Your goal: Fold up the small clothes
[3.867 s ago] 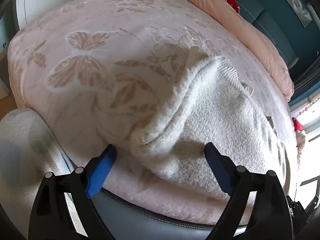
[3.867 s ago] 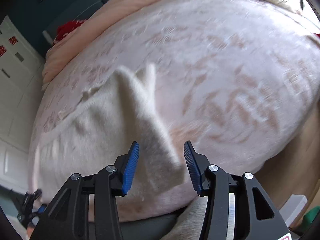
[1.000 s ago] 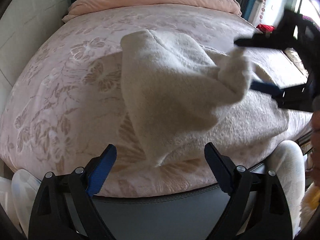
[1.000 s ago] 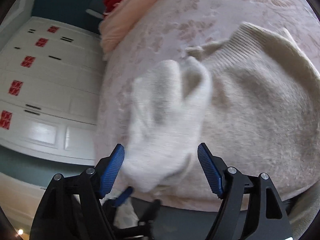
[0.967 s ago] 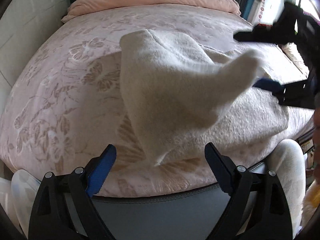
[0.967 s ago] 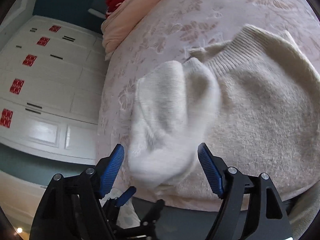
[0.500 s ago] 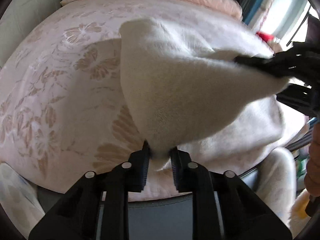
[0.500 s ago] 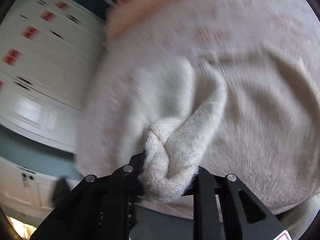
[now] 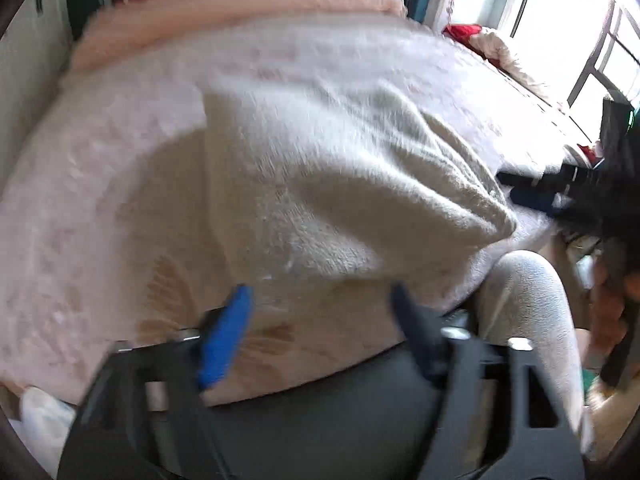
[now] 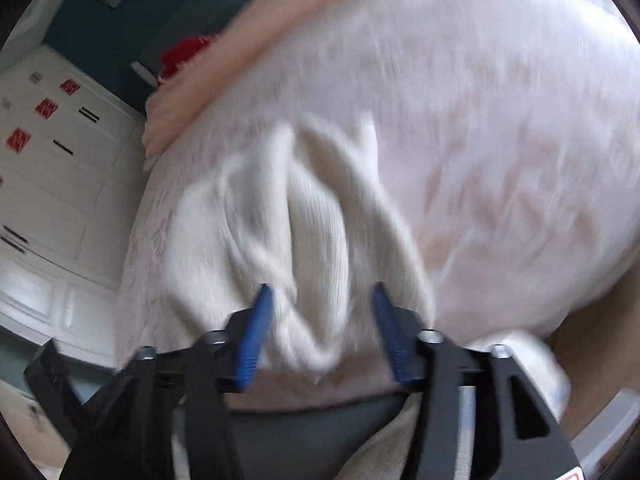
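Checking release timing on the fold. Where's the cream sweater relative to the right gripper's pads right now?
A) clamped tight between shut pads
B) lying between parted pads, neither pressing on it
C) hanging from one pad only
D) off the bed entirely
B: in the right wrist view the right gripper has its jaws opening, blue pads apart, and the cream sweater lies loose between them on the pink bedspread.

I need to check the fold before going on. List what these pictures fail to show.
- Left wrist view: the cream knitted sweater is smeared by motion; its fold edges are unreadable.
- Right wrist view: the sweater's near hem is blurred.
- Both views: the pink patterned bedspread has its print blurred away.
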`<state>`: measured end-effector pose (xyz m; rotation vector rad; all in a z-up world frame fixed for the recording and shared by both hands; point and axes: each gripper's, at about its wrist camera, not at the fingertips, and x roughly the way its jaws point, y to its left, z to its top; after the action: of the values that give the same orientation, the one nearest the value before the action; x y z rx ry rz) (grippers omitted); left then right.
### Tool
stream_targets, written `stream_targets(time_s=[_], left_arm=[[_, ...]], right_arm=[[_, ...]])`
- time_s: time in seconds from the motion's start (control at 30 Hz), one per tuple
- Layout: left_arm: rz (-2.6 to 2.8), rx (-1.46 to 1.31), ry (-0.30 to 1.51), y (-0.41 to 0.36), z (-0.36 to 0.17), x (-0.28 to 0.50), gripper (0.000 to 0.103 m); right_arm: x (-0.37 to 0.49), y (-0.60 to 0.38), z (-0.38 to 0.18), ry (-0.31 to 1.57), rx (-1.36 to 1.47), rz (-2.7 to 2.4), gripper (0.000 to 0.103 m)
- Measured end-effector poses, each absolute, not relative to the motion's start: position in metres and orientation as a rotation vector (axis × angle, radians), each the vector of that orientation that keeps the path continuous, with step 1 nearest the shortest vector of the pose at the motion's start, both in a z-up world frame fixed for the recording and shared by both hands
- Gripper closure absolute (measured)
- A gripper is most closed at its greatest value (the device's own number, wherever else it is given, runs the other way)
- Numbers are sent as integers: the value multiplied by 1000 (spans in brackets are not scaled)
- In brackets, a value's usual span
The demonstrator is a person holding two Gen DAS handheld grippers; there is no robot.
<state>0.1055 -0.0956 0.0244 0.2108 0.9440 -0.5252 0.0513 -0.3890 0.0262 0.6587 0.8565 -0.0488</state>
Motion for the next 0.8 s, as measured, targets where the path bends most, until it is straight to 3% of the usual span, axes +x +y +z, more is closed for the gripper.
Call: stream_targets(time_s=[0.07,0.3,0.33,0.37,0.4,0.57,0.63,0.8], left_arm=[[-501,232,923,-91,31,99,20],[-421,216,974,-82,30,100,19],[-414,216,974,-80,30,99,19],[-407,211,974,-77,32,98,19],[-403,205,975,-74,33,99,19],[-409,181,975,-75,37,100,18],[-416,186,981,-78,35,101,18],[-443,199,1005,-86,28,104,17]], right_arm=[[62,-387,41,838,611,-32,29],[158,-364,-9,1014,578,28,24],[166,-357,-16,1032,572,28,32],[172,-354,-21,1030,565,23,61],[174,-351,-17,1024,550,35,82],[143,-345,81,741,470,123,87],[127,-350,91,703,423,80,86],[133,-388,-21,1030,421,-91,82]])
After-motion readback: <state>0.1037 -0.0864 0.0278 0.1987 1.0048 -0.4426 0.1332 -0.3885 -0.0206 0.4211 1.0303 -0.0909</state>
